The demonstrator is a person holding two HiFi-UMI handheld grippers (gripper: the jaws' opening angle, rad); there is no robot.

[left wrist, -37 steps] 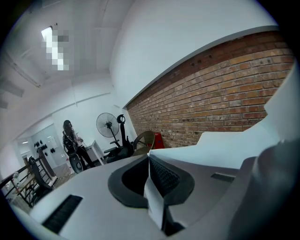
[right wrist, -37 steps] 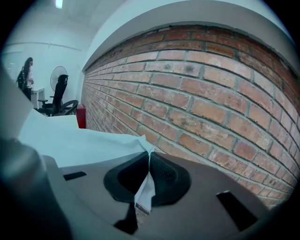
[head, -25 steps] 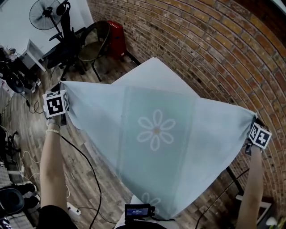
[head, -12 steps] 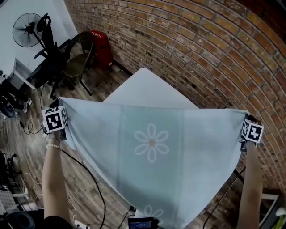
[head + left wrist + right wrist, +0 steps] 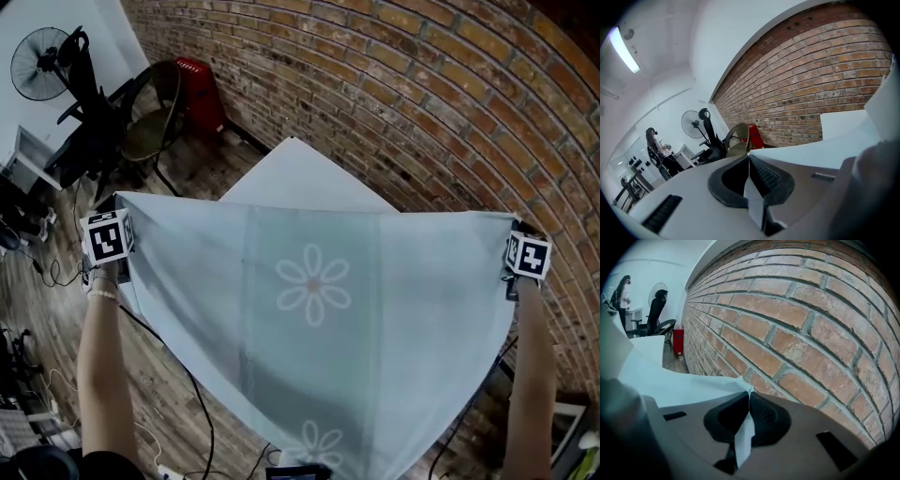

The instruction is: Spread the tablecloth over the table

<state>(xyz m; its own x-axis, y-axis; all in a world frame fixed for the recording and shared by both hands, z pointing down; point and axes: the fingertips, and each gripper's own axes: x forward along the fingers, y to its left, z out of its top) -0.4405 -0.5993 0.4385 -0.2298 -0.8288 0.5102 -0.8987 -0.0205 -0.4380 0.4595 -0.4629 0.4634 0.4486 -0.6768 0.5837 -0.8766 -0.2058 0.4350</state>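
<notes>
A pale blue tablecloth with a white daisy print hangs stretched in the air between both grippers, over the white table, whose far corner shows beyond the cloth's top edge. My left gripper is shut on the cloth's left corner, and my right gripper is shut on the right corner. In the left gripper view the cloth is pinched between the black pads of the left gripper. In the right gripper view the cloth is likewise clamped by the right gripper.
A curved brick wall runs along the far and right side, close to my right gripper. A wicker chair, a red box, a fan and an office chair stand at the far left. Cables lie on the wooden floor.
Both grippers have moved forward and down with the cloth. The cloth's top edge has pulled straighter and tauter, and less of the table shows beyond it.
</notes>
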